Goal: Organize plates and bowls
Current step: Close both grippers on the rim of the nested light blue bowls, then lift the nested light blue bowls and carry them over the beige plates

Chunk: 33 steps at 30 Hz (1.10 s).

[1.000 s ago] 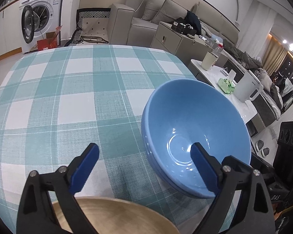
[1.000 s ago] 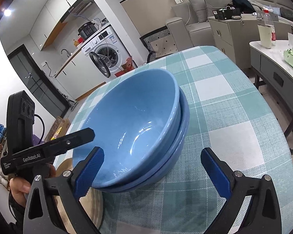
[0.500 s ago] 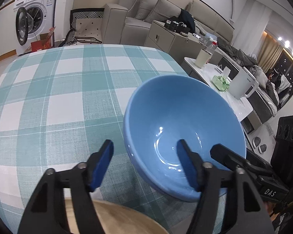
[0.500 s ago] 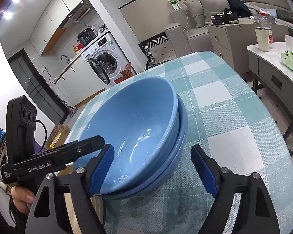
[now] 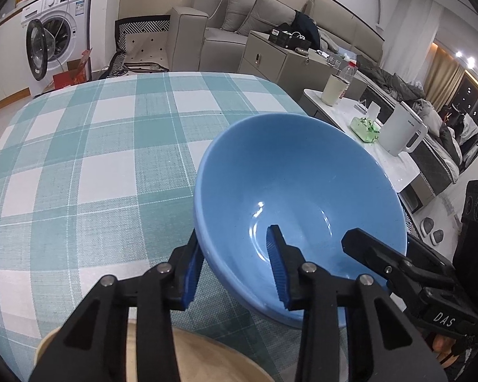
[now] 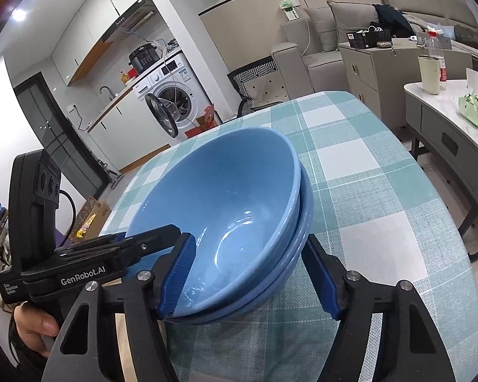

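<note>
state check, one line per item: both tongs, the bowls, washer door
Left tongs: just been closing, straddling the near rim of the bowls, one pad inside, one outside.
Right tongs: just been closing, straddling the bowls' rim and wall.
Blue bowls: nested, tilted, on the checked tablecloth.
Washing machine: door open.
Tan plate: flat, under the left tongs.

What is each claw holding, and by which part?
Left claw and right claw, just closing, straddle the blue bowls' rim, one finger inside, one outside; firm grip cannot be told.
</note>
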Each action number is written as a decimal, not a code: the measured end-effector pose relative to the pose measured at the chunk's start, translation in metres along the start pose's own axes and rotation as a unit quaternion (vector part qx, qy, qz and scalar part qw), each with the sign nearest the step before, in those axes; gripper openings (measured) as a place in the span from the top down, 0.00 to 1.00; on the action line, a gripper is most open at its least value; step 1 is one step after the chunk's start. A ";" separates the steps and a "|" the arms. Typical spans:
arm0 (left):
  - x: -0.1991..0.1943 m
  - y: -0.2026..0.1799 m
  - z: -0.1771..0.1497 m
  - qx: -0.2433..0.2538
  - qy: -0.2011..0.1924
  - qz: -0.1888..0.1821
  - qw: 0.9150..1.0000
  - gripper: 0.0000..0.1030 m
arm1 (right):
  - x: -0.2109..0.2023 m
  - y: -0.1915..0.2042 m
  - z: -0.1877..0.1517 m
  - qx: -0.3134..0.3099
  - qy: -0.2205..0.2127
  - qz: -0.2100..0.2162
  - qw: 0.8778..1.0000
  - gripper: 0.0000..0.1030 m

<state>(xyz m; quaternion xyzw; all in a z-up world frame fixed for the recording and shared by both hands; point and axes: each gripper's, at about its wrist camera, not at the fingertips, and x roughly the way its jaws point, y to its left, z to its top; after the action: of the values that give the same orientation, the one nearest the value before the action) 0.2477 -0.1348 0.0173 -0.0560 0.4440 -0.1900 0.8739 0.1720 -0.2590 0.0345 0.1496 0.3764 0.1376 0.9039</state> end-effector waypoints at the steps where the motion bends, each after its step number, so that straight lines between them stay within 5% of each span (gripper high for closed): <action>1: 0.000 -0.001 0.000 0.002 0.000 0.002 1.000 0.64 | -0.001 0.001 0.000 -0.001 0.000 -0.001 1.000 0.32; 33: -0.010 -0.007 -0.001 0.007 0.002 0.017 1.000 0.64 | -0.009 0.000 0.003 -0.008 -0.003 -0.004 1.000 0.33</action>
<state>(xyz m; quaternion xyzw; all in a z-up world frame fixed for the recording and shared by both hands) 0.2396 -0.1378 0.0258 -0.0416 0.4455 -0.1784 0.8764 0.1679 -0.2630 0.0418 0.1417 0.3729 0.1366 0.9067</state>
